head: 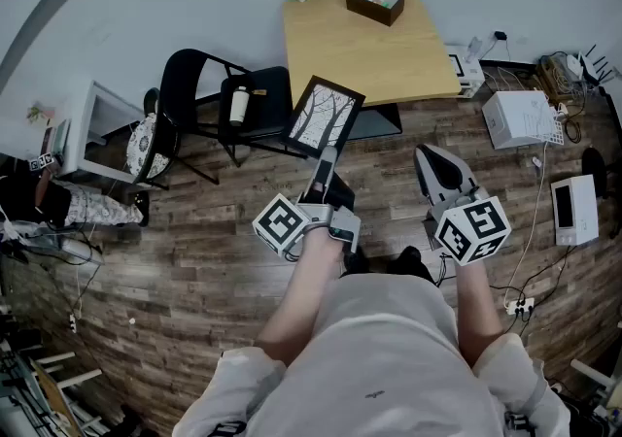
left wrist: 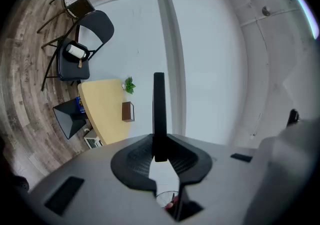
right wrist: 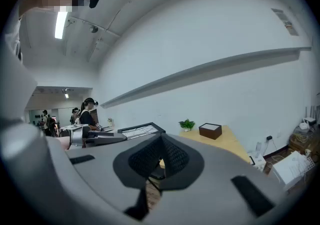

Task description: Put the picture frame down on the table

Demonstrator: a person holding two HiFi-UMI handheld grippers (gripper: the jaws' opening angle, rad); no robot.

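We are holding our right gripper (head: pixel 442 171) near us, pinched closed and empty. Our left gripper (head: pixel 326 173) is squeezing the picture frame (head: pixel 324 117) by its thin edge, lifting it in the air for carrying. The wooden table (head: pixel 369 51) is waiting just beyond it, farther away.
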